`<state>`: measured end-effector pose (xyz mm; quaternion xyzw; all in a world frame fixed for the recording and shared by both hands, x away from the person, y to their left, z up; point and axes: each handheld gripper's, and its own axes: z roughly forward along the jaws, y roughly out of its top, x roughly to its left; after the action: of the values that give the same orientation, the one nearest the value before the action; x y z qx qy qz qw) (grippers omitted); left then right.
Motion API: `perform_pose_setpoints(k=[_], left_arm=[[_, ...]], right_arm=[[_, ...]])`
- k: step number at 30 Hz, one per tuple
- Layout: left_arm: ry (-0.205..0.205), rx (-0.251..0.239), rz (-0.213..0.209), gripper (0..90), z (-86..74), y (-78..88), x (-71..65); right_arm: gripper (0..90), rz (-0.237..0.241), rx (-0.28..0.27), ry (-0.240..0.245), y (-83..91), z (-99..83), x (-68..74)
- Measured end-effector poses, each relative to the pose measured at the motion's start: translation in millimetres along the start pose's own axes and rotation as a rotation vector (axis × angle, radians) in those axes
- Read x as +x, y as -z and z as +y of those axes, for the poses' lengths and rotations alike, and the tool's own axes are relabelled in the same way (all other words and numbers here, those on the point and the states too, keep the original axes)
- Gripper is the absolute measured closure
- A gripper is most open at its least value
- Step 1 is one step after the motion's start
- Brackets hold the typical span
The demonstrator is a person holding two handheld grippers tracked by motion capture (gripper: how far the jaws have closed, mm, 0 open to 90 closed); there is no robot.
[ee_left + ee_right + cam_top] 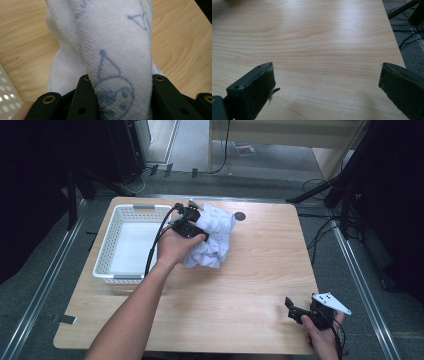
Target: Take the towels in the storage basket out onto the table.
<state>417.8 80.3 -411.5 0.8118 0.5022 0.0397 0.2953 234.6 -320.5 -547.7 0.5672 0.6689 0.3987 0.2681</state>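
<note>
A white patterned towel is gripped by the left gripper beside the white basket; the right gripper is held over the table, near its front right corner.

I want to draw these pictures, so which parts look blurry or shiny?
In the left gripper view the towel is sharp up close, with its loops and blue drawings plain, while the left gripper at the bottom looks soft. In the right gripper view a pale glare runs across the table, and the top left corner is smeared. In the high view the room around the table is dark.
</note>
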Motion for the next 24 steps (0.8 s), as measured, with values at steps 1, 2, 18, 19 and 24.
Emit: perform_pose_setpoints(k=[1, 2, 18, 19, 24], left_arm=[[0.002, -0.002, -0.003, 71.6, -0.8, -2.9, -0.9], [0.005, 0.002, -0.011, 71.2, -1.5, -5.4, -1.4], [0.067, -0.106, -0.079, 14.1, -7.0, 4.6, 0.5], [0.066, -0.106, -0.075, 13.8, -8.3, 6.2, 2.1], [0.074, -0.113, -0.066, 10.3, -16.9, 14.1, 12.8]], right_arm=[[0.8, 0.000, 0.000, 0.000, 0.0, 0.0, 0.0], [0.8, 0.001, 0.000, 0.000, 0.0, 0.0, 0.0], [0.8, 0.003, 0.003, -0.001, 0.0, 0.1, 0.3], [0.8, 0.003, 0.003, 0.000, -0.1, 0.1, 0.4], [0.8, 0.002, 0.004, -0.001, -0.1, 0.1, 0.4]])
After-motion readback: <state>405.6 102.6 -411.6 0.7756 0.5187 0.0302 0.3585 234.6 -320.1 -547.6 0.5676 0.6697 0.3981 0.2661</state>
